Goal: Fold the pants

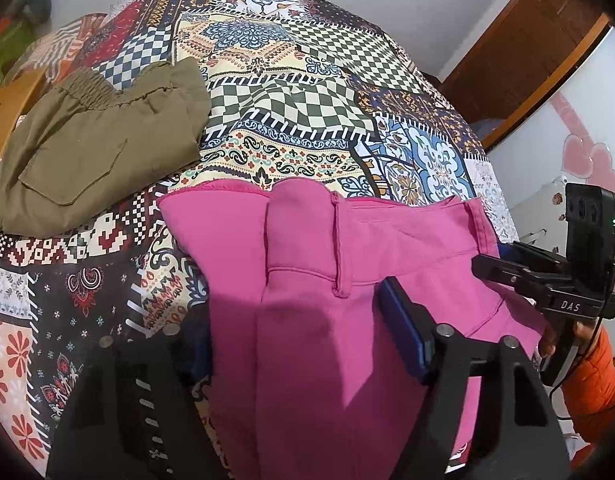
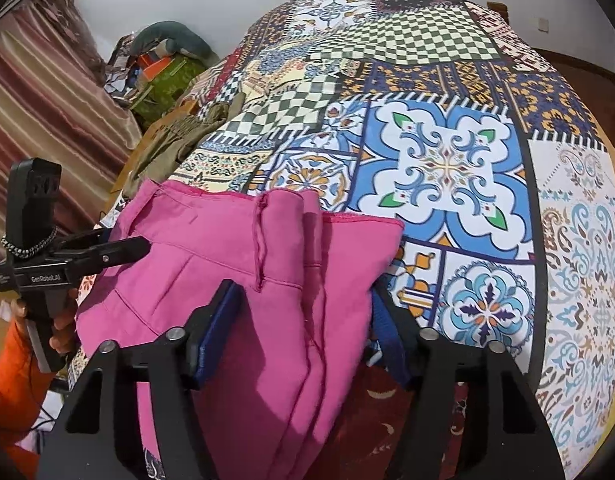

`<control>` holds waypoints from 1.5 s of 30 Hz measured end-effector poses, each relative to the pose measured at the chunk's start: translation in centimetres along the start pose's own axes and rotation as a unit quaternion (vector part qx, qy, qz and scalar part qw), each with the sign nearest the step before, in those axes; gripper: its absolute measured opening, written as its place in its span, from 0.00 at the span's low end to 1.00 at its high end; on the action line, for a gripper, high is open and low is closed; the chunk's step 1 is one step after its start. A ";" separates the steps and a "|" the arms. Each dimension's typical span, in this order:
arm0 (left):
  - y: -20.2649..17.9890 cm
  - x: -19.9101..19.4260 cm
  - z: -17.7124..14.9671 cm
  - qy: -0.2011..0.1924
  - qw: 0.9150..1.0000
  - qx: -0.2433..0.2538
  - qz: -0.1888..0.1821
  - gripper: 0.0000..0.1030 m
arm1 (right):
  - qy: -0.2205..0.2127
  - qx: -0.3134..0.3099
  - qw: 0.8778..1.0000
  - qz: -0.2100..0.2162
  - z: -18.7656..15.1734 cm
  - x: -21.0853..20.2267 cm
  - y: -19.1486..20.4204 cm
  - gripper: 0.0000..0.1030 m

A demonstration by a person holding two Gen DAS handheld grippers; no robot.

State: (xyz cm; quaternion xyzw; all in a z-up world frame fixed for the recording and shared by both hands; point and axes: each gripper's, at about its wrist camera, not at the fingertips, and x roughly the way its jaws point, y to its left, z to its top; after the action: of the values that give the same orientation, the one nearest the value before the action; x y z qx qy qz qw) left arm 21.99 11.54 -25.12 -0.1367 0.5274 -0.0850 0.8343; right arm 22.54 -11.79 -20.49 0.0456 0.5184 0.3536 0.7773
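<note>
The pink pants (image 1: 307, 280) lie on the patchwork bedspread (image 1: 291, 104), long axis toward the cameras, waistband pointing away; both grippers' jaws are spread astride the cloth.

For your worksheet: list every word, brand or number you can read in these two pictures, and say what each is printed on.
"DAS": on the black body of the right gripper, seen from the left wrist.
"GenRobot_AI": on the black body of the left gripper, seen from the right wrist.
A small mark beside "GenRobot_AI" is too small to read.
</note>
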 end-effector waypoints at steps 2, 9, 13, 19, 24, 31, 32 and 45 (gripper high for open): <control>0.0 -0.1 0.1 -0.001 1.000 -0.002 -0.005 0.62 | -0.001 -0.003 1.000 -0.001 0.2 0.1 0.2 0.46; -0.9 -0.5 0.1 -0.004 1.000 0.011 0.000 0.47 | -0.010 -0.031 0.999 -0.024 0.6 -0.1 1.4 0.32; -1.3 -1.2 0.0 -0.014 1.000 0.017 0.007 0.34 | -0.018 -0.040 0.999 -0.032 0.7 -0.5 1.8 0.24; -2.8 -2.8 -0.2 -0.036 0.998 0.050 0.017 0.20 | -0.034 -0.052 0.997 -0.037 1.1 -1.3 2.7 0.18; -3.9 -4.1 -0.5 -0.053 0.996 0.066 0.024 0.19 | -0.046 -0.053 0.997 -0.039 1.4 -2.1 3.4 0.17; -4.5 -6.1 -0.4 -0.074 0.995 0.066 0.020 0.19 | -0.066 -0.061 0.995 -0.043 1.5 -3.8 4.4 0.16; -4.7 -6.6 -0.5 -0.079 0.994 0.067 0.020 0.19 | -0.069 -0.063 0.995 -0.044 1.6 -4.1 4.6 0.16; -5.4 -11.8 0.4 -0.144 0.986 0.076 0.032 0.19 | -0.117 -0.098 0.987 -0.050 3.6 -6.7 7.6 0.16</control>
State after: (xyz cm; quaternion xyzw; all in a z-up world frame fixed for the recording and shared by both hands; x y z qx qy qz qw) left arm 17.26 9.81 -13.14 -0.0667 0.3974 -0.0777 0.9119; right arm 20.33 -9.09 -10.37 -0.0157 0.3882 0.3552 0.8502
